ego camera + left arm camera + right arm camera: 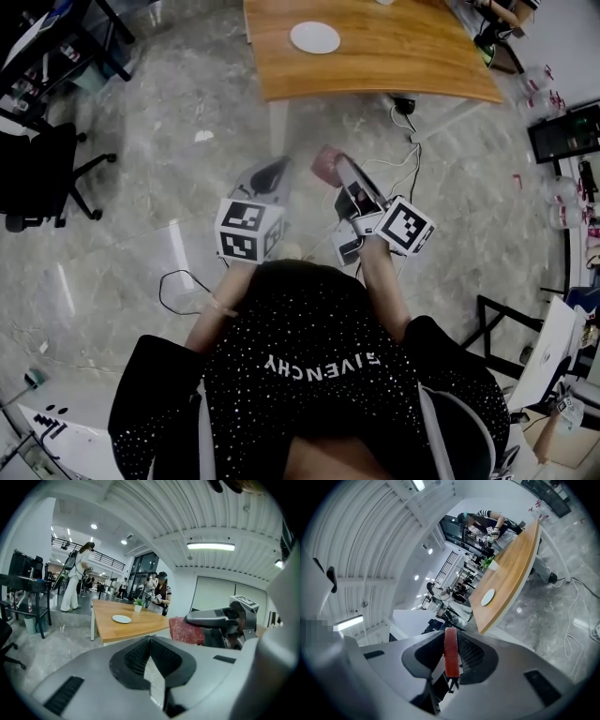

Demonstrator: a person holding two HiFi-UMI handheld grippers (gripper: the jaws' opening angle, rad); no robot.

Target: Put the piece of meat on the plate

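The piece of meat [325,163] is a flat red slab, and my right gripper [341,173] is shut on it above the grey floor. In the right gripper view the meat [451,651] stands edge-on between the dark pads [471,653]. The white plate [315,37] lies on the wooden table [394,66] ahead, well beyond both grippers. My left gripper [277,169] is beside the right one, its jaws closed to a point with nothing in them. The left gripper view shows the meat [186,630], the right gripper [220,618] and the plate [122,618].
A black office chair [37,178] stands at the left. Cables [408,159] trail over the floor under the table's near edge, by a white table leg [277,127]. A small potted plant [138,605] sits on the table's far side, where people stand.
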